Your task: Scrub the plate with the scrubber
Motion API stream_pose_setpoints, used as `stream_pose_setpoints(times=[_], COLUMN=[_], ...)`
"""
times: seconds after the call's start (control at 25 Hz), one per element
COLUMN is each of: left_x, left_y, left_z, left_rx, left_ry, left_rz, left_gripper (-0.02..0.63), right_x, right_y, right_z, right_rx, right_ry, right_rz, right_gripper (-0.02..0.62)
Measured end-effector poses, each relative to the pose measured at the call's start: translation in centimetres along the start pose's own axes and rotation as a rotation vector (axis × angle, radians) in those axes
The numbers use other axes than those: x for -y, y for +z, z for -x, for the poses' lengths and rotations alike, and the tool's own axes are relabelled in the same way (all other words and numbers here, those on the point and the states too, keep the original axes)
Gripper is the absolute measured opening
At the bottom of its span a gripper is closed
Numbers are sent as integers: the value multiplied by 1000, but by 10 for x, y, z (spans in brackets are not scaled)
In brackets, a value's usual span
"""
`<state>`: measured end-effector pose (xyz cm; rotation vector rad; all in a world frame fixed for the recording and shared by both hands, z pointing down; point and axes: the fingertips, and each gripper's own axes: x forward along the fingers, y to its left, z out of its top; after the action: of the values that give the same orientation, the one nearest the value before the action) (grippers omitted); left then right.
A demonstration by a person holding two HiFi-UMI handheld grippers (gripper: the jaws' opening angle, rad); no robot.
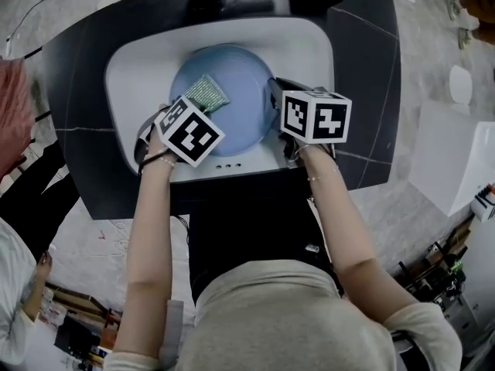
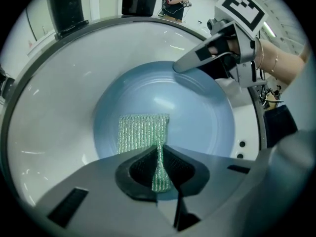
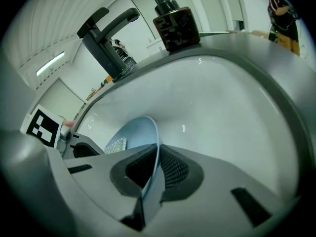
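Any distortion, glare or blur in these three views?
Head view: sharp, evenly lit. Left gripper view: fisheye bows the sink; faint glare streaks on the plate; scrubber crisp. Right gripper view: same fisheye, black corners, small glints on the sink.

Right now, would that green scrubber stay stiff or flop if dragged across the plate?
Probably floppy: the scrubber bunches thin where the left tool pinches it, then fans out over the plate. Likely light too, since it looks like knitted mesh.
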<state>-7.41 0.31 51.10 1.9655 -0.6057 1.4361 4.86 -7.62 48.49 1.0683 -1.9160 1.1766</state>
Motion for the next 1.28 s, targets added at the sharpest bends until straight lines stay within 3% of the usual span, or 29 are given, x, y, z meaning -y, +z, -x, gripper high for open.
stream_pose_setpoints(times=[0.48, 0.92, 1.28], left_x=[41, 89, 93], left_y=[-3, 21, 44], left_z=[10, 15, 12], left_rx=[41, 85, 138], left_ry=[-103, -220, -248], left_rz=[-25, -129, -73], left_gripper=[51, 51, 51], right_x=[-4, -3, -3], right_y=[-1, -3, -3], right_z=[5, 11, 11], right_rx=[22, 37, 43], right_ry=[-8, -12, -9], right_rz=[-11, -28, -32], right_gripper=[32, 32, 32])
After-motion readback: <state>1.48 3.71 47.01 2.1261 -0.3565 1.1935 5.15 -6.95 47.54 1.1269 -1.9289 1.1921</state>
